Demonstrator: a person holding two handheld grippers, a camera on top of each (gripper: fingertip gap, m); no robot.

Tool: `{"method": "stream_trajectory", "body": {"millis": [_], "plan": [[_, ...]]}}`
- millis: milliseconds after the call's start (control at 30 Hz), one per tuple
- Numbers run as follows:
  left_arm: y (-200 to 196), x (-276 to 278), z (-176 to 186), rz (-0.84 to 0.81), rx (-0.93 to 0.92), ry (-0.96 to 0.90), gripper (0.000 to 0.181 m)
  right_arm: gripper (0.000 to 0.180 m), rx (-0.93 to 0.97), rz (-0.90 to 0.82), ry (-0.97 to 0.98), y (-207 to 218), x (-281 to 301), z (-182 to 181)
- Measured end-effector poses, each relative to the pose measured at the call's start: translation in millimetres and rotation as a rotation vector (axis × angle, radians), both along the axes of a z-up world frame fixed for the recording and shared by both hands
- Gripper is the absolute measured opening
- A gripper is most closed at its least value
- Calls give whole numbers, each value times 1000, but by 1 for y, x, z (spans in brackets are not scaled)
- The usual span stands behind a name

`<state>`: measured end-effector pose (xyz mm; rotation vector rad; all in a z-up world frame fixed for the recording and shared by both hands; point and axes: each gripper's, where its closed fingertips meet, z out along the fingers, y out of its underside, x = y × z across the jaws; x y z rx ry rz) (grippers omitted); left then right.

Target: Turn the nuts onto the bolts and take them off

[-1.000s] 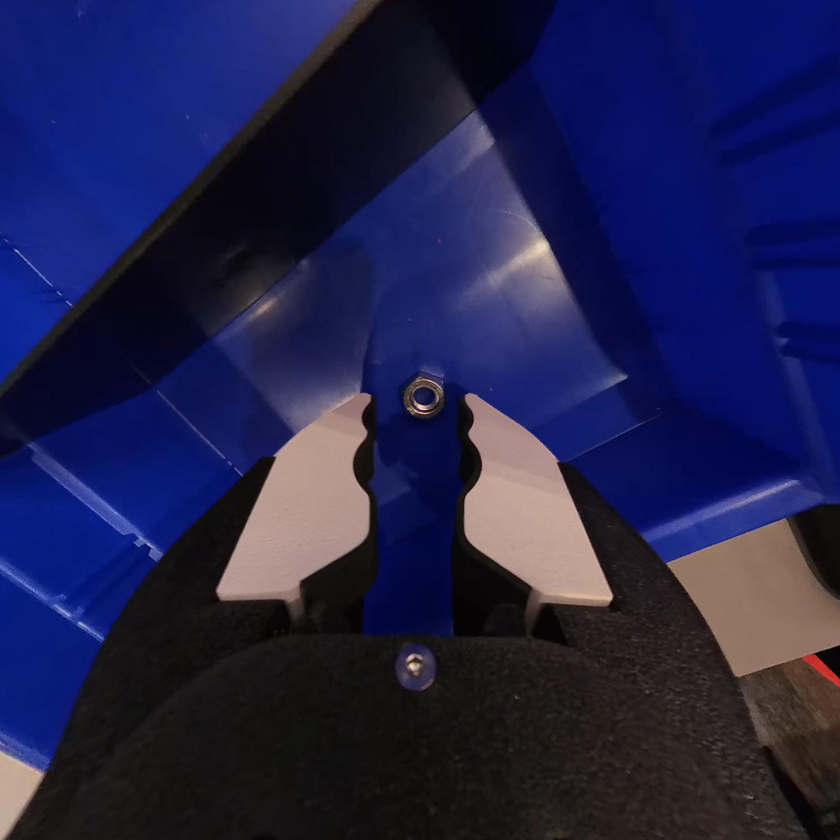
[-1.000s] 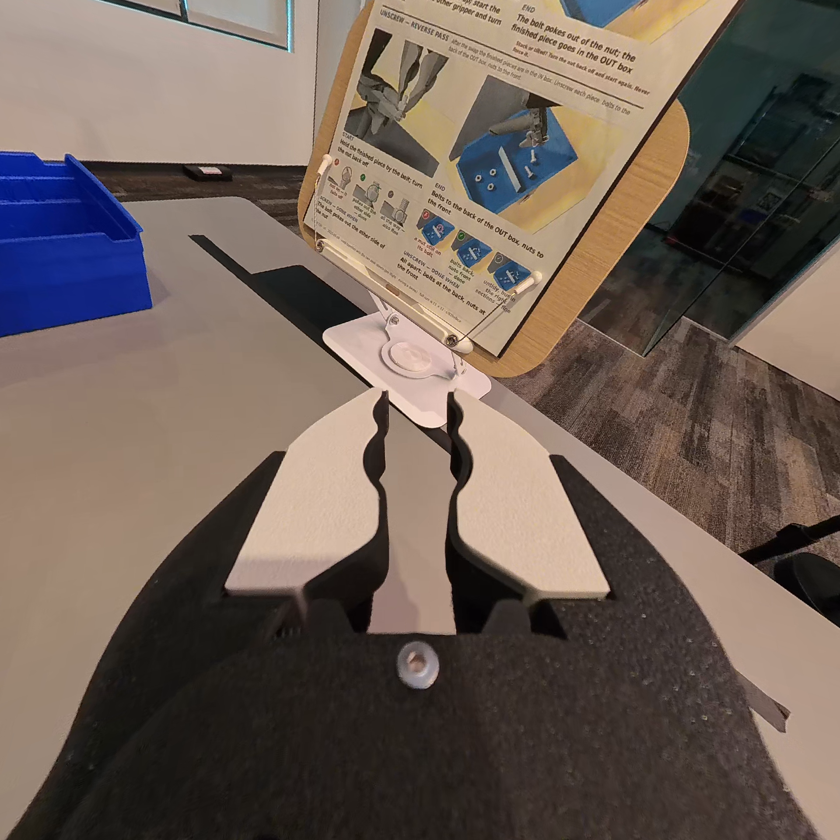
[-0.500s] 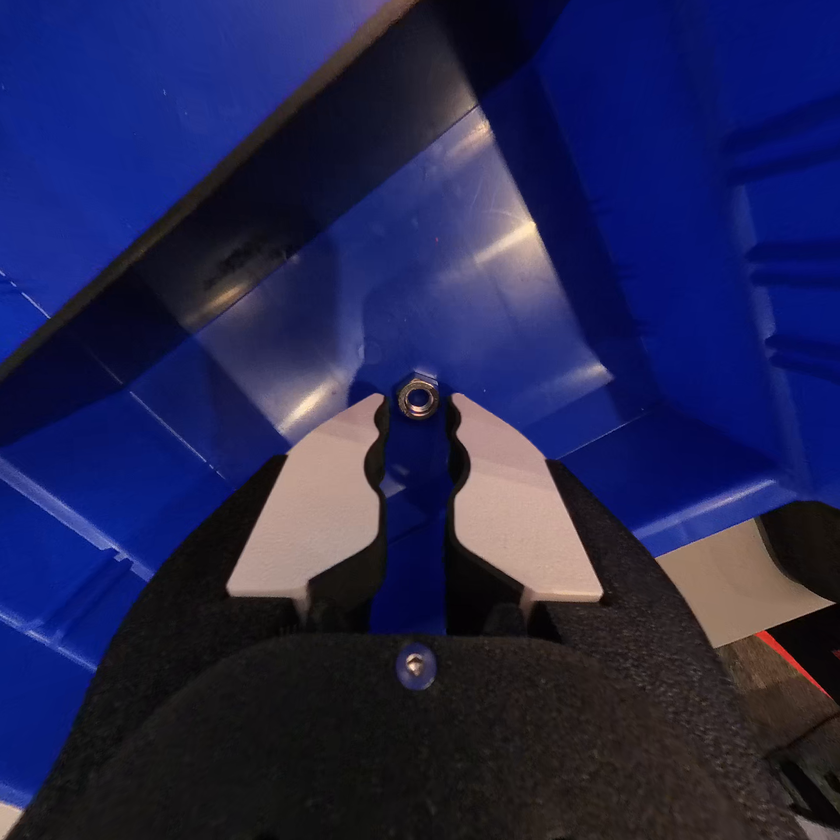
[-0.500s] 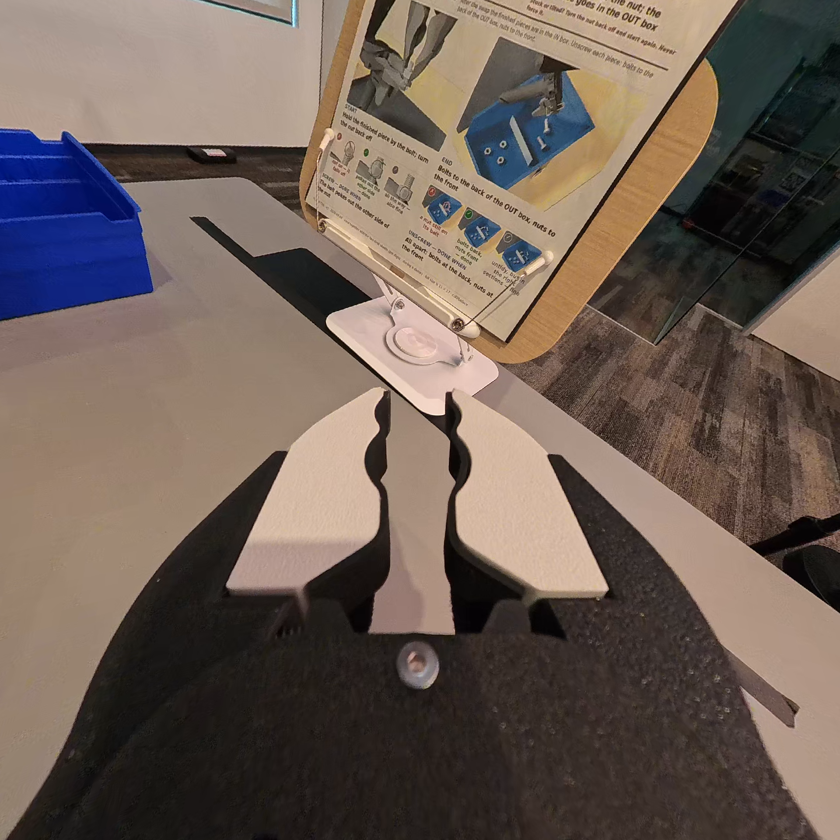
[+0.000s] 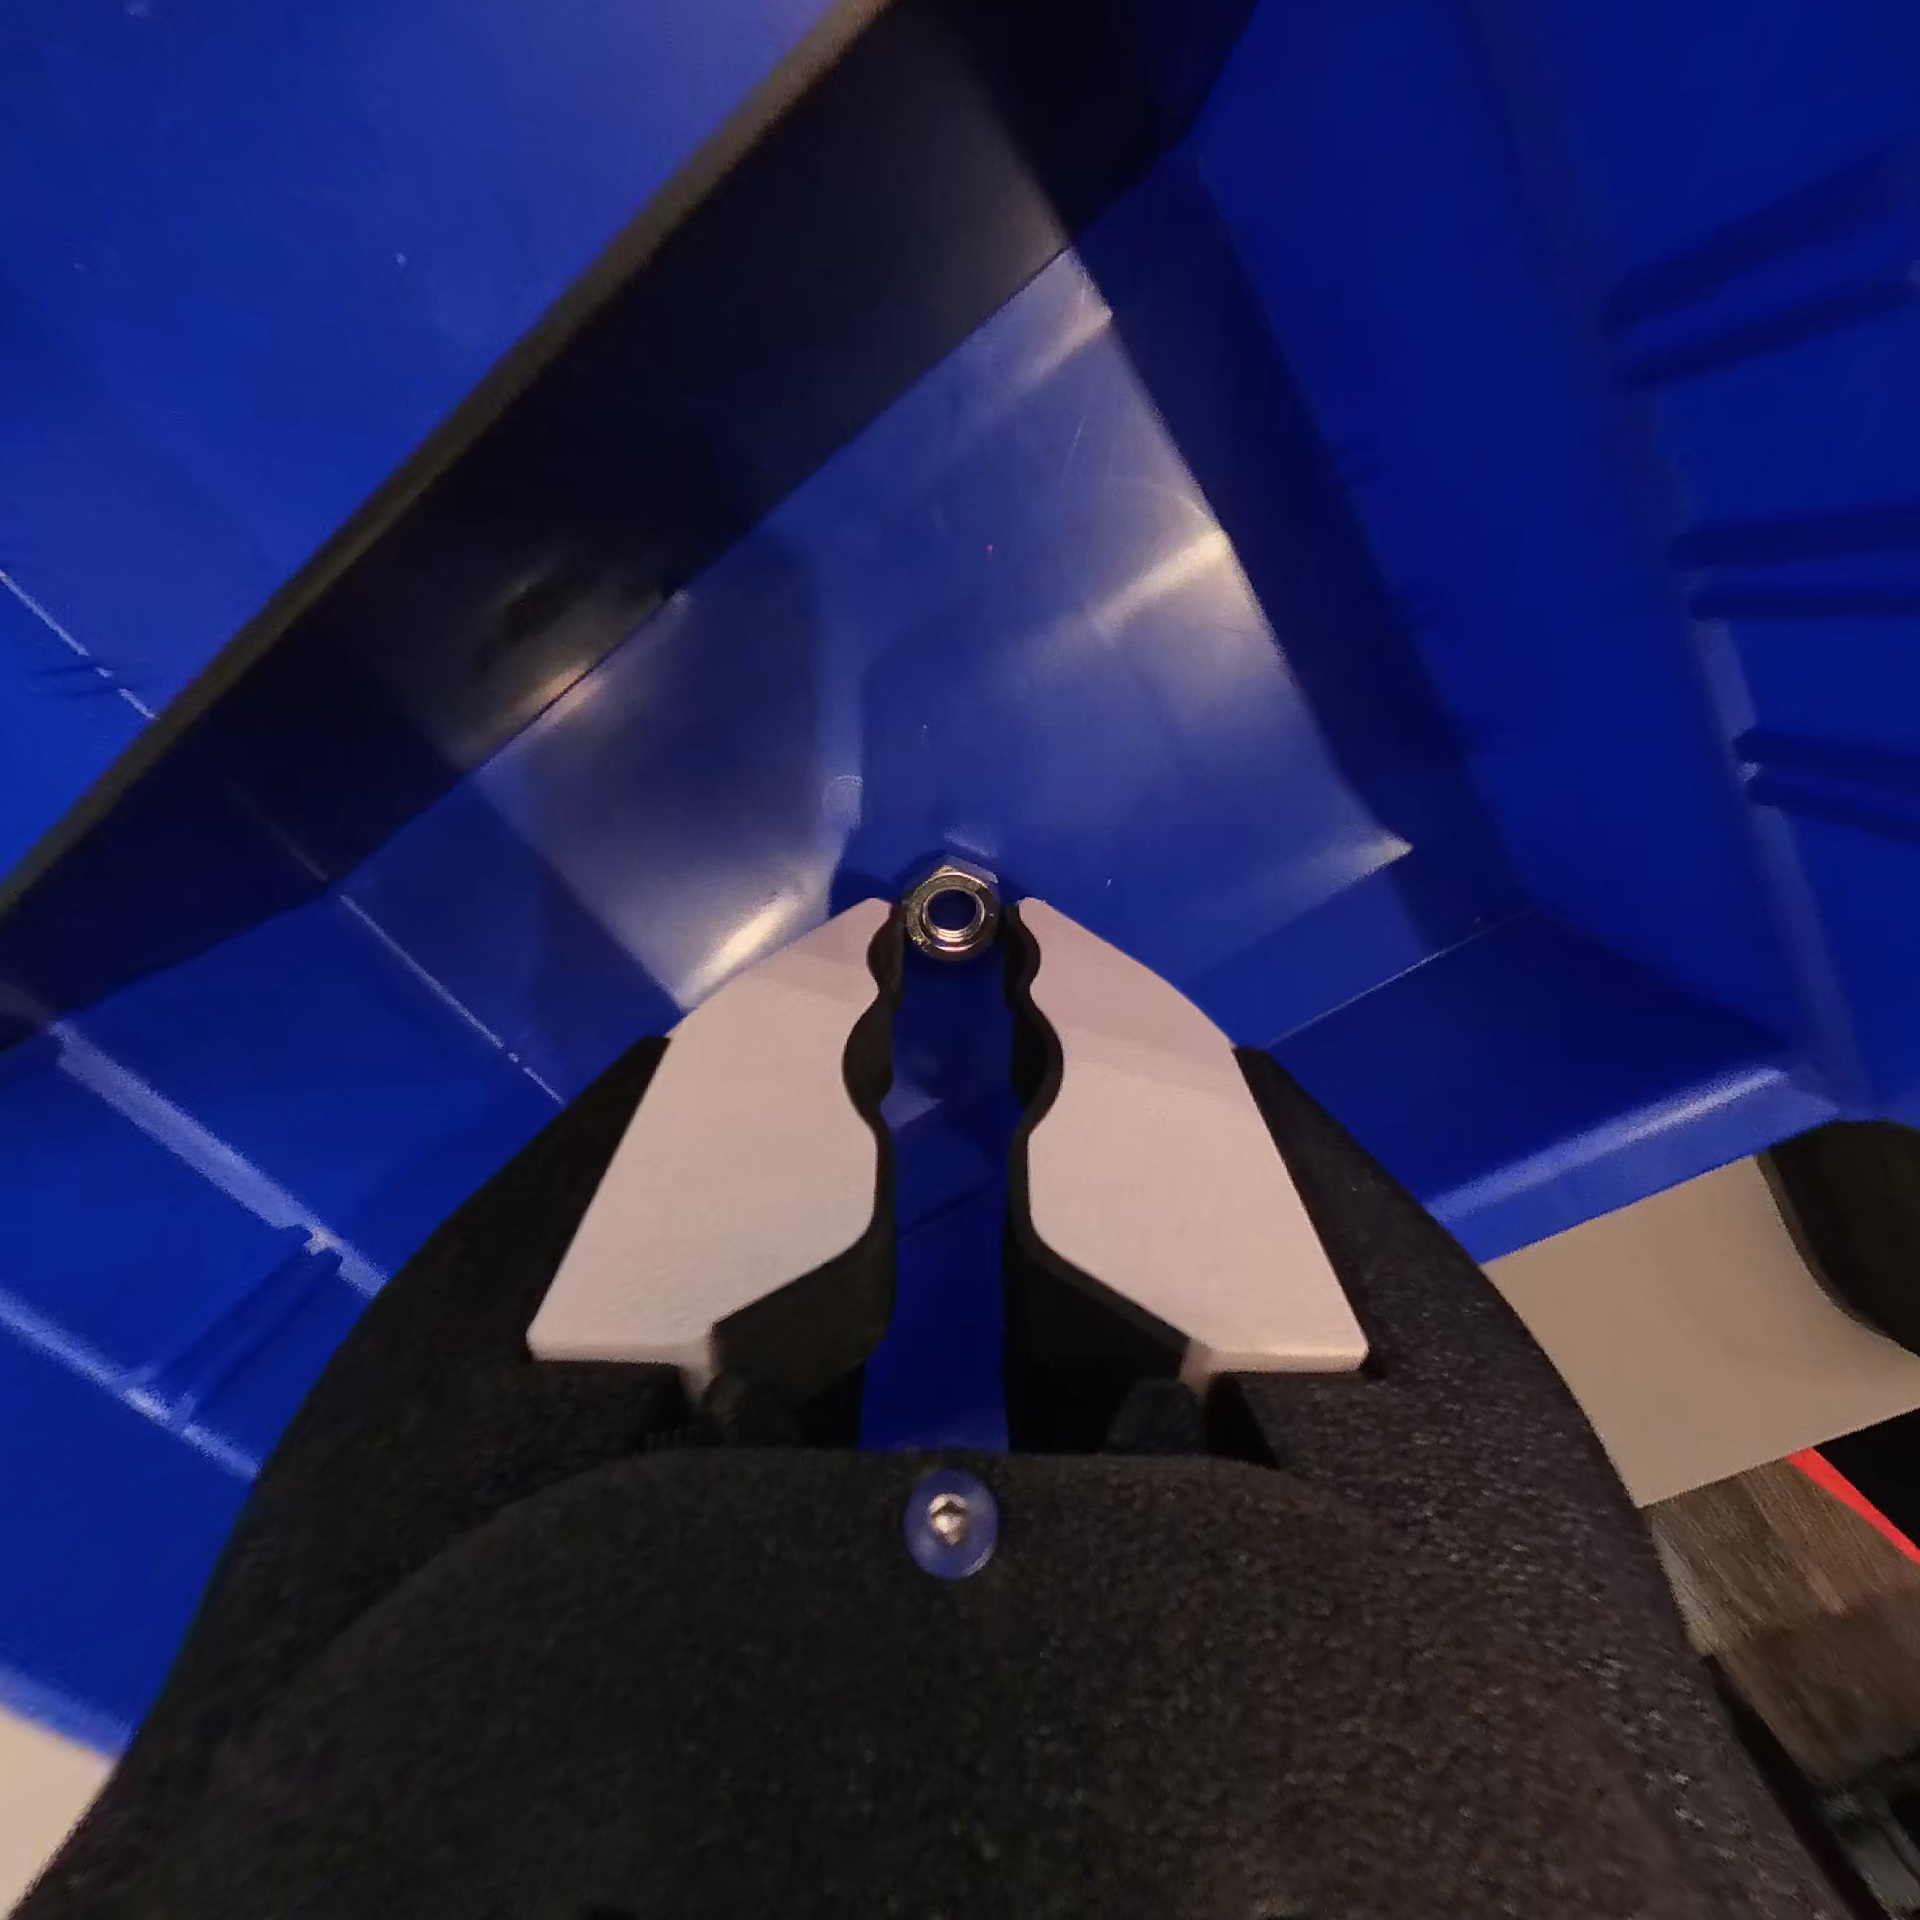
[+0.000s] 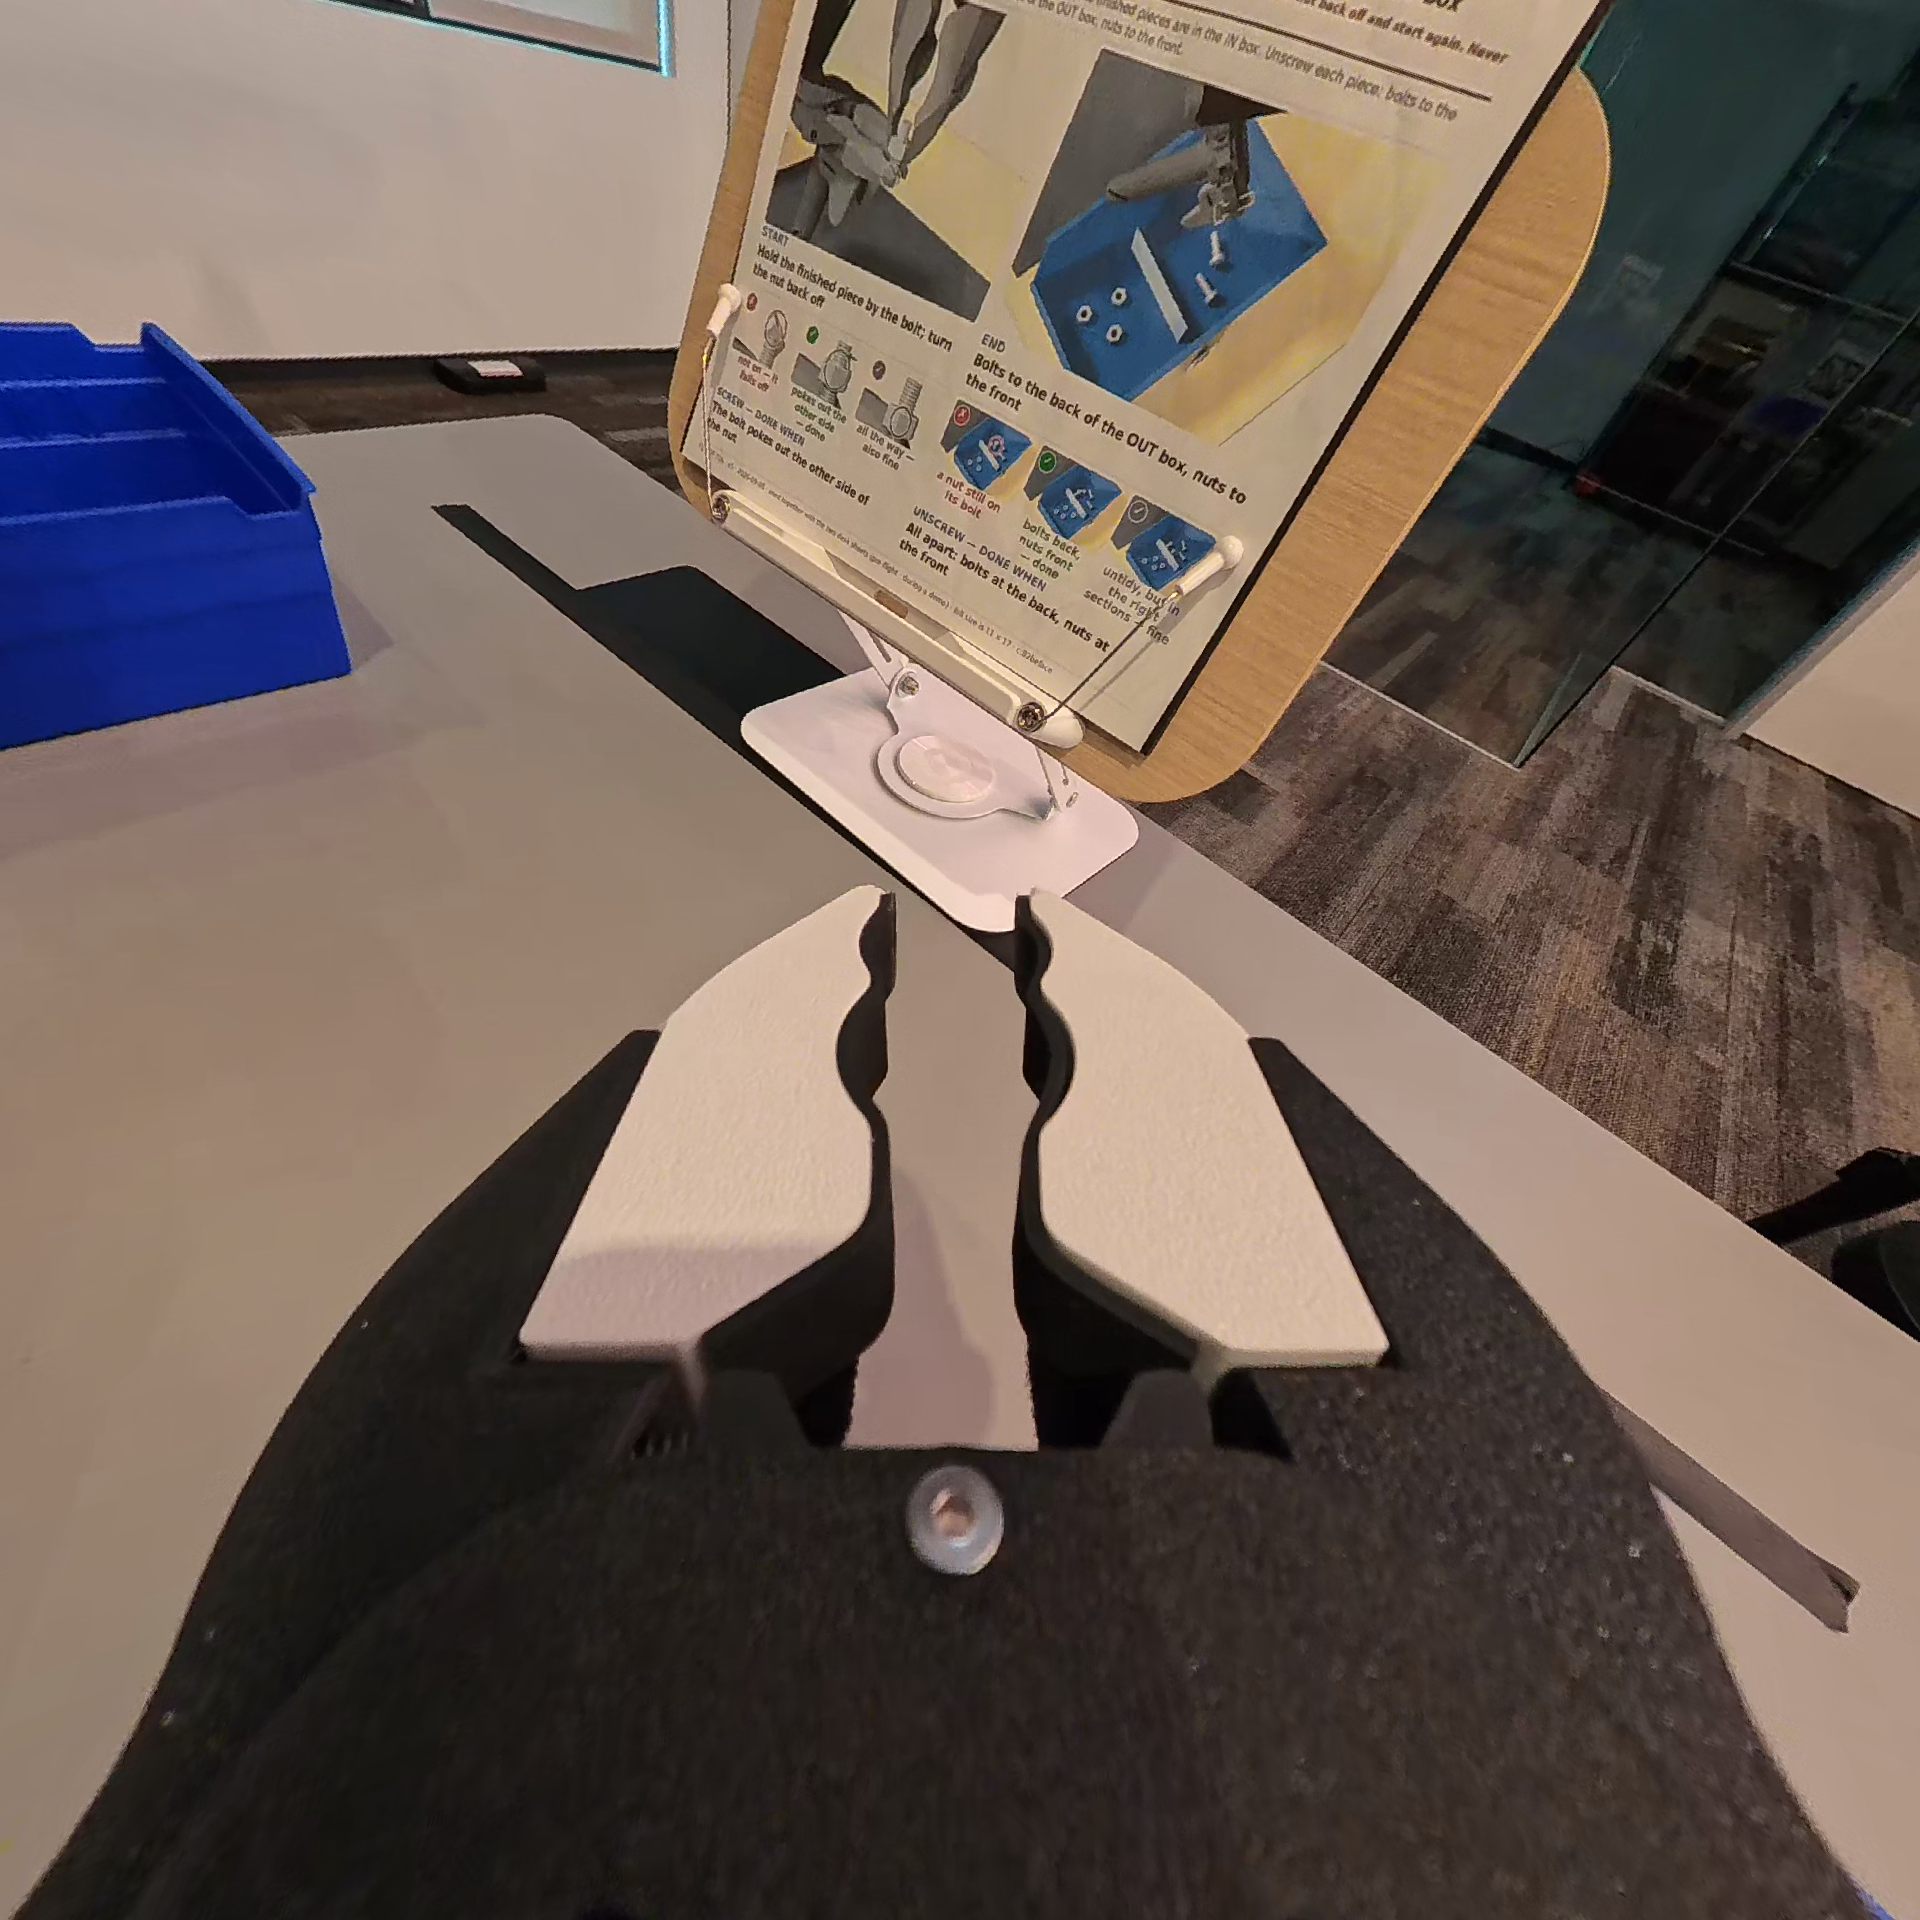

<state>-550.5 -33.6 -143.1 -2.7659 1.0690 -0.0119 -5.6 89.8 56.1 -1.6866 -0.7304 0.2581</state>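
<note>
Currently: printed instruction sheet [image 6: 1091,343] on white stand [image 6: 945,800], grey table [image 6: 312,987].
Steel nut [image 5: 950,916] in blue bin [image 5: 1039,623], pinched between left gripper [image 5: 951,925] tips; right gripper [image 6: 954,914] apart, empty.

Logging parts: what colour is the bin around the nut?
Blue bin; silver nut. Left wrist view.

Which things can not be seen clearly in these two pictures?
- Bolts: none shows in either view.
- Nut, left wrist view: whether the left tool already grips it cannot be told; its underside is hidden.
- Blue bin, right wrist view: cut off by the left edge.
- Right tool: open, empty.
</note>
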Motion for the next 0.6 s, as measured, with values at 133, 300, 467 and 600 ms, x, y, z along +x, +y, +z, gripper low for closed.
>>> {"method": "stream_trajectory", "body": {"millis": [133,300,467,600], "plan": [[8,4,33,-1,64,-48,18,20,-3,-3,0,1,1,-1],[29,34,123,-73,213,-93,18,20,-4,-3,-4,2,0,-2],[38,133,190,-304,320,-158,18,20,-23,-9,-16,4,2,-8],[29,227,168,-570,285,-172,18,20,-30,-13,-24,4,5,-10]]}}
